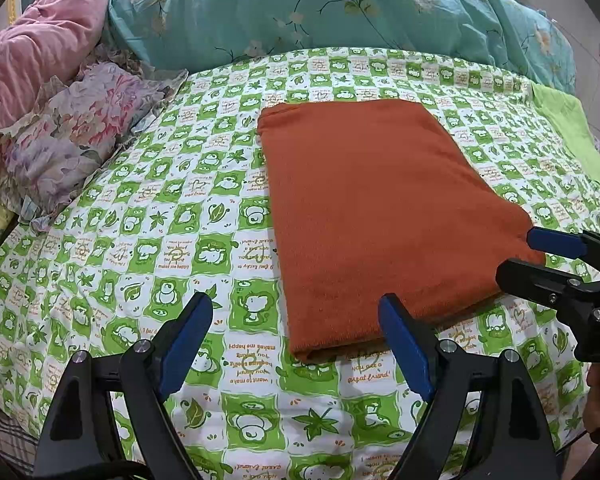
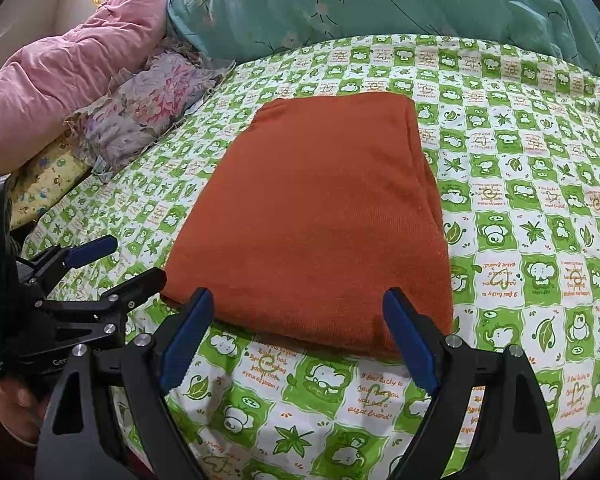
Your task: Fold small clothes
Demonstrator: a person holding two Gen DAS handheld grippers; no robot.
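A rust-orange garment [image 1: 376,208] lies folded into a flat rectangle on the green-and-white patterned bed sheet [image 1: 148,240]. My left gripper [image 1: 296,312] is open just in front of the garment's near left corner, with nothing between its blue pads. In the right wrist view the same folded garment [image 2: 320,216] fills the middle, and my right gripper [image 2: 300,308] is open at its near edge, holding nothing. The right gripper [image 1: 540,256] shows open at the garment's near right corner in the left wrist view. The left gripper [image 2: 116,260] shows open at the left in the right wrist view.
A teal flowered quilt [image 1: 340,4] is piled along the back of the bed. A pink quilt [image 1: 36,48] and a floral pillow [image 1: 80,132] lie at the back left. A plain green cloth [image 1: 572,132] lies at the right edge. A hand [image 2: 16,412] holds the left gripper.
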